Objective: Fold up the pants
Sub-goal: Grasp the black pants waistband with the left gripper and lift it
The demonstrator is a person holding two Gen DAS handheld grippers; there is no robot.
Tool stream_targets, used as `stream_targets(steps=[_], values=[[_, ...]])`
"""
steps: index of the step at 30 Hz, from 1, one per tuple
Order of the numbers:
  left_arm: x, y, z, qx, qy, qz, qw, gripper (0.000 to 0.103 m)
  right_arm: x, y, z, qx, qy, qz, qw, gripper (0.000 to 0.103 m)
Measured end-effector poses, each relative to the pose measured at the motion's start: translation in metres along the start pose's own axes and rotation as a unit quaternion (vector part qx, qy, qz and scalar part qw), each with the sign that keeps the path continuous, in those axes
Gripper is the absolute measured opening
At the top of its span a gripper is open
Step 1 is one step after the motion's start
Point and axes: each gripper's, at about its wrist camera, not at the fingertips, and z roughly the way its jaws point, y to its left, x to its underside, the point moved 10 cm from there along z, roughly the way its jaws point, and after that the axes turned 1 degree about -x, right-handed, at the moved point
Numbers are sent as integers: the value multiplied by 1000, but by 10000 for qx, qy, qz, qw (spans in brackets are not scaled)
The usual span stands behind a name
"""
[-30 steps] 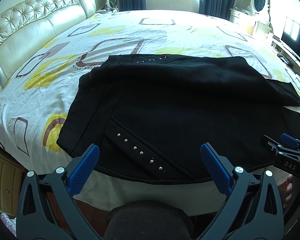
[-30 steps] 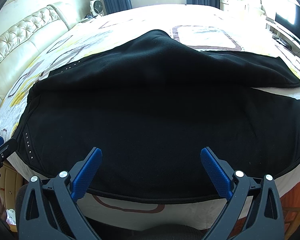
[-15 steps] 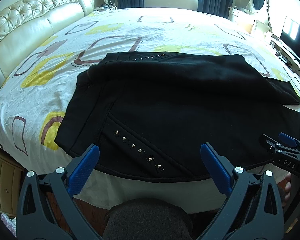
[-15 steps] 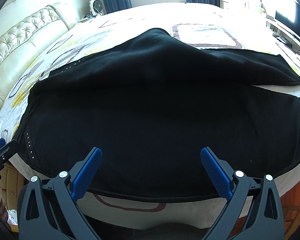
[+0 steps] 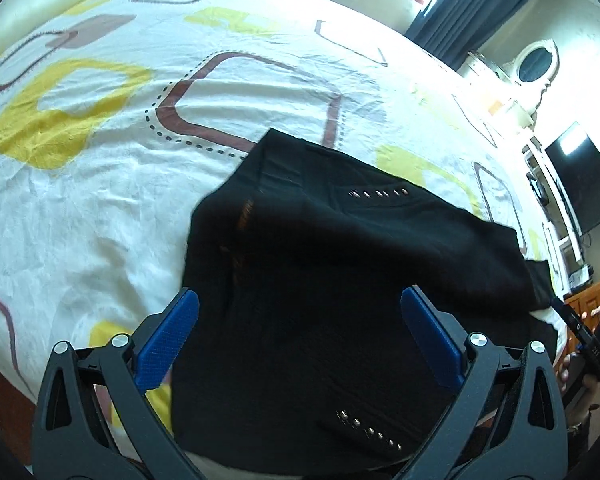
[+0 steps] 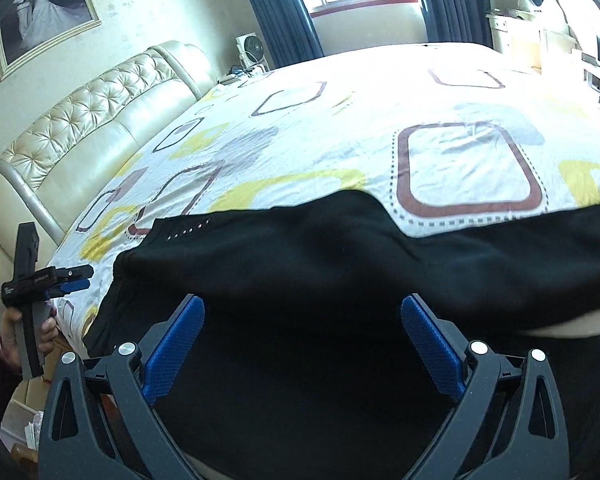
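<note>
Black studded pants (image 5: 340,280) are lying on the bedsheet (image 5: 100,160), beneath the spread, empty left gripper (image 5: 300,340) and right gripper (image 6: 302,344).

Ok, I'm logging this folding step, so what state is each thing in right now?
black pants: lying on the bed, partly folded over themselves, not gripped.
left gripper: open, over the pants, holding nothing.
right gripper: open, over the pants, holding nothing.
bed sheet: spread out, wrinkled.
curtains: drawn apart, window uncovered.
</note>
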Motion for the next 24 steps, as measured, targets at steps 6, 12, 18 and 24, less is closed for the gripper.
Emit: stream_targets(steps=[6,12,18,24], values=[[-60,38,66,521,610,-6,9968,101,-44,-8,56,-185,309,-383,9986,99],[-89,20,99,1005,737,384,9915,101,-62,-12,92,-677,655,-376,9948,99],[-92,-6,109,1359,736,868,9842,101,-69,-14,116,-964,925,-222,9908,99],[-93,0,115,1160,754,717,9878,41,-70,-11,130,-1048,1196,-435,9863,99]])
